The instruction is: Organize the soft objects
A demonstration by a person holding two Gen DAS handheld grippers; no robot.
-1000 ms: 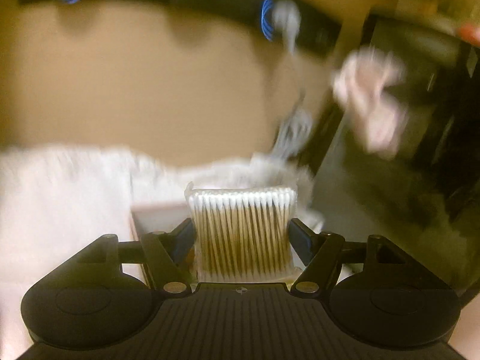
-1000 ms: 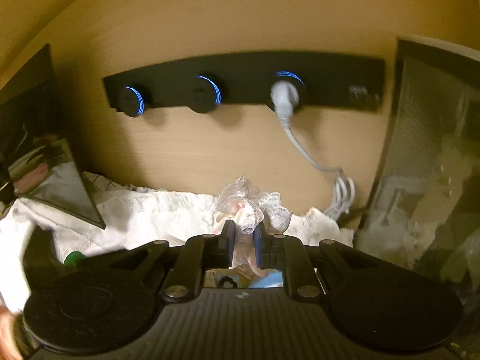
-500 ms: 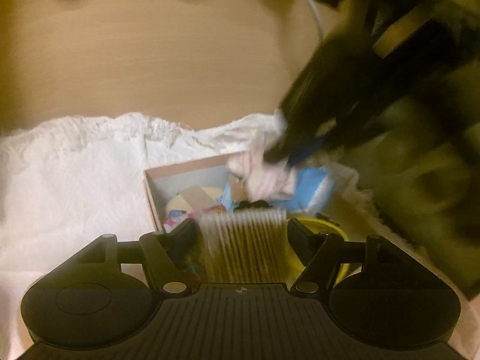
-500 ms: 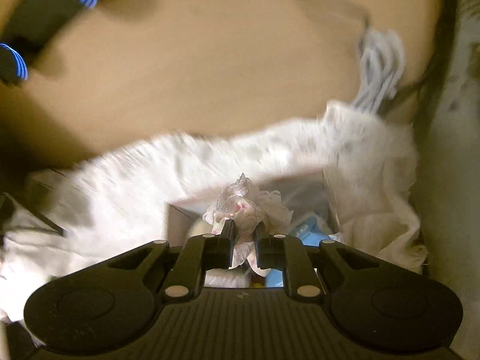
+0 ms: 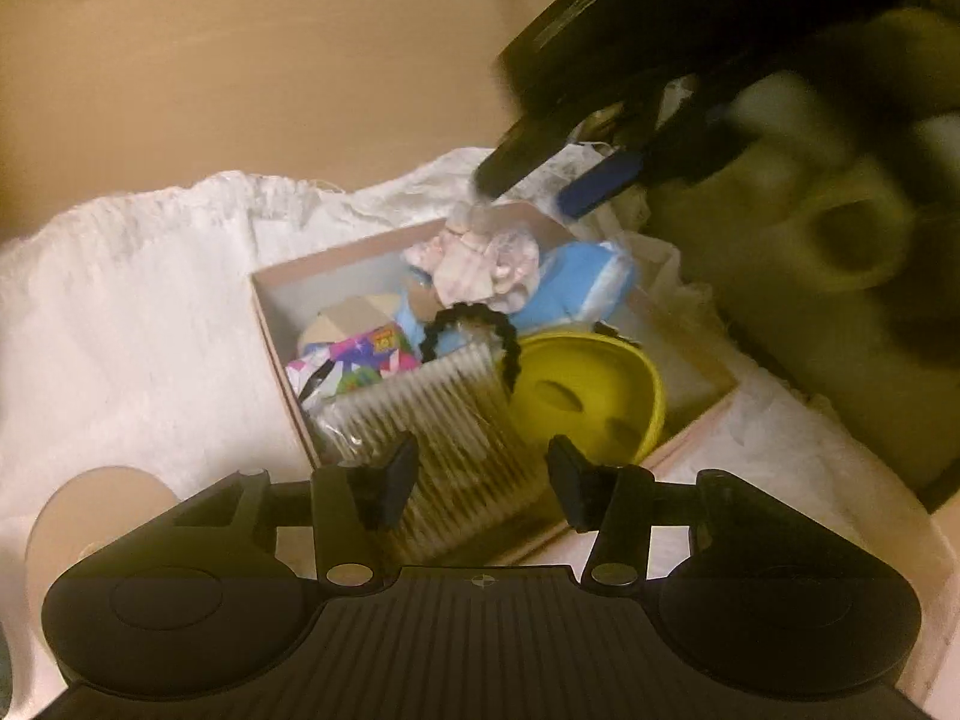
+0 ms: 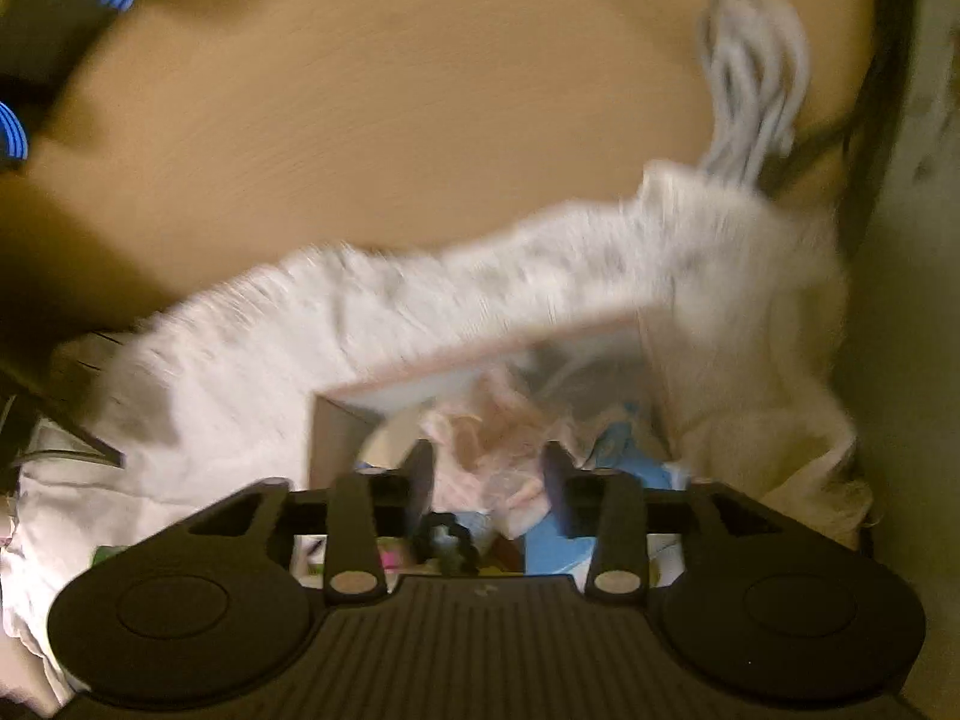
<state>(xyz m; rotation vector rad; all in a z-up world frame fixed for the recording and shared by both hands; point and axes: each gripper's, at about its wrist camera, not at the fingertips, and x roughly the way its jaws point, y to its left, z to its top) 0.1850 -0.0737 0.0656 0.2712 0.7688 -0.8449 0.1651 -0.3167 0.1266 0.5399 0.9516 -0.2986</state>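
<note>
One box (image 5: 267,324); one cotton-swab pack (image 5: 444,420); one yellow bowl (image 5: 588,396); one black scrunchie (image 5: 474,330); one pink frilly bundle (image 5: 480,261)

So the pink cardboard box (image 5: 273,324) is basically the landmark here, open-topped and sitting on a white lacy cloth. At its far side there's a crinkly pink-white ruffled scrunchie (image 5: 480,264) lying on top of a light blue plush (image 5: 576,294). A black spiral hair tie (image 5: 474,330) sits around the middle of the box. The near part has a clear pack of cotton swabs (image 5: 444,420) standing tilted, tips up, with a yellow bowl-shaped thing (image 5: 588,390) just right of it and a colourful printed packet (image 5: 354,363) to the left.
</note>
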